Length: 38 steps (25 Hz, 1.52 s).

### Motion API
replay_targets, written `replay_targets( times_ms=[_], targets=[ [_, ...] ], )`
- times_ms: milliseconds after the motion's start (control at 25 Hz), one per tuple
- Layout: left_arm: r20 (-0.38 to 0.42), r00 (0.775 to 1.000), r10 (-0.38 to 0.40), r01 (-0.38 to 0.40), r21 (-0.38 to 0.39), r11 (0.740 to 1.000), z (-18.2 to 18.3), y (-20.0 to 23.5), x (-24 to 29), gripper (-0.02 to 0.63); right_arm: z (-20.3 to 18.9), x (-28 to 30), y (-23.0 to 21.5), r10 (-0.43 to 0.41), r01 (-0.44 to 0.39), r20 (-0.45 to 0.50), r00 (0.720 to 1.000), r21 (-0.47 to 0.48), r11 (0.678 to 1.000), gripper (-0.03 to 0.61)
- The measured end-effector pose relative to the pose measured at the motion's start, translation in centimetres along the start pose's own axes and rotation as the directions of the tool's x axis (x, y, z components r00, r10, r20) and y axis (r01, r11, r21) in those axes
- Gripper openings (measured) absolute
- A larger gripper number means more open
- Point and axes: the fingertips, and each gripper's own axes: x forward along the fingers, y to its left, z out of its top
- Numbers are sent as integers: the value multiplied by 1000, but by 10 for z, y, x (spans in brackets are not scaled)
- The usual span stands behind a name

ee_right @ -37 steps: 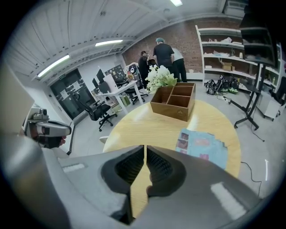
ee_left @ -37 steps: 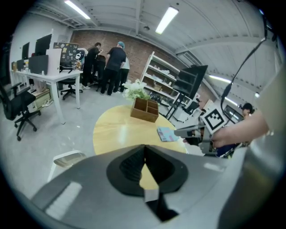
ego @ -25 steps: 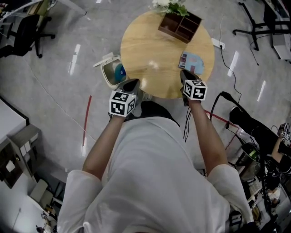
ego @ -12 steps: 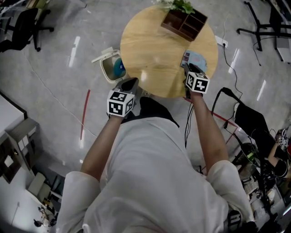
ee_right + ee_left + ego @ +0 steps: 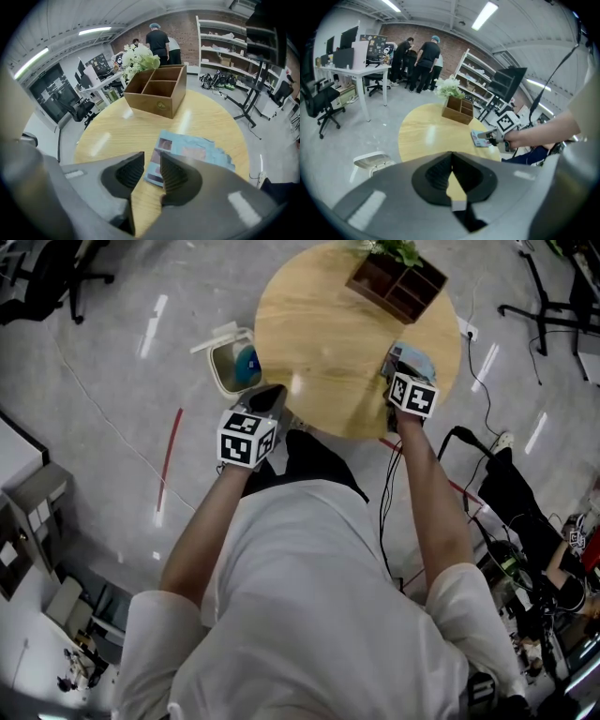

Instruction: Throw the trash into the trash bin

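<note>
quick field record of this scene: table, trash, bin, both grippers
table: round wooden table
trash: blue packet lying flat on the table, at its right in the head view
other item: wooden divided box at the far edge, white flowers behind it
bin: trash bin on the floor left of the table, lid open
left gripper: jaws together, empty
right gripper: jaws slightly apart, just been opening; packet's near corner shows in the gap, not gripped

flat blue wrapper (image 5: 193, 153) lies on table (image 5: 323, 343); open white bin (image 5: 222, 382) stands beside.
</note>
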Motion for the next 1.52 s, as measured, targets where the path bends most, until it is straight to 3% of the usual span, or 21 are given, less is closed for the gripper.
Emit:
replay_targets(
  times_ms=[280,760,1200,1520],
  targets=[
    [-11,1000,0,0,-16,1000,-14,-2,-3,5,0,10,-9,-55,56,-23,998,17,998,121],
    [-36,999,1,-3,-41,999,-30,2,-3,5,10,36,-22,-158,158,-66,985,-4,987,232],
    [-40,999,6,-8,-59,998,-34,3,-4,5,3,45,-25,-195,199,-90,977,38,979,230],
    [-48,999,8,-11,-65,998,-38,5,-3,5,4,43,-23,-173,177,-67,983,55,983,132]
  ],
)
